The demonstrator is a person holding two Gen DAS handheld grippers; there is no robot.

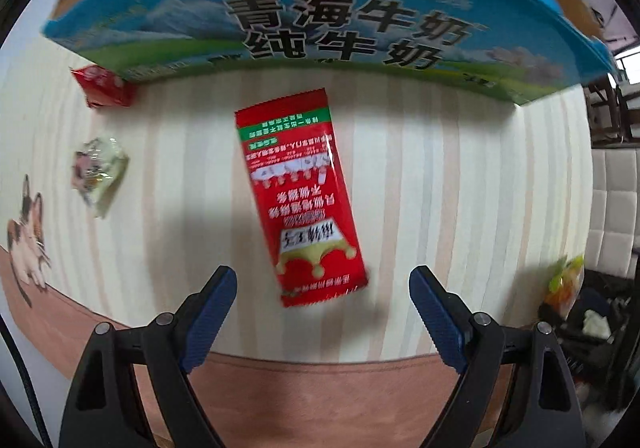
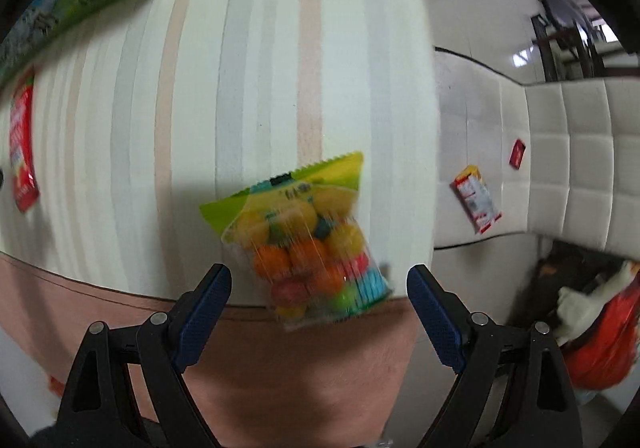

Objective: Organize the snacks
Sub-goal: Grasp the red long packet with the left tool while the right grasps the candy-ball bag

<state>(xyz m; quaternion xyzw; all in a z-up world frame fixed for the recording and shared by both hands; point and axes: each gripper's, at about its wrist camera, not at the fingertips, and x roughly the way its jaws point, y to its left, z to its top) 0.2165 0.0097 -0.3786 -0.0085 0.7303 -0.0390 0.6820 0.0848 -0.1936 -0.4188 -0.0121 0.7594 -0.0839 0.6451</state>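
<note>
Red long sachet (image 1: 302, 200) lies flat on the striped tablecloth (image 1: 440, 176), just ahead of my left gripper (image 1: 323, 290), near end between the blue pads (image 1: 212, 312) but not touched. Jaws spread wide, nothing held. Beyond it stands the blue milk carton box (image 1: 320, 16); a small red packet (image 1: 105, 86) at its left corner, a pale wrapped snack (image 1: 98, 172) further left.

My right gripper (image 2: 319, 290) also spread, empty. Candy bag (image 2: 308, 244) with green top and coloured balls sits between its pads and slightly ahead, at the cloth's edge, untouched. Frames are blurred. Off to its right, two small packets (image 2: 476, 198) on a white quilted seat (image 2: 580, 152).
</note>
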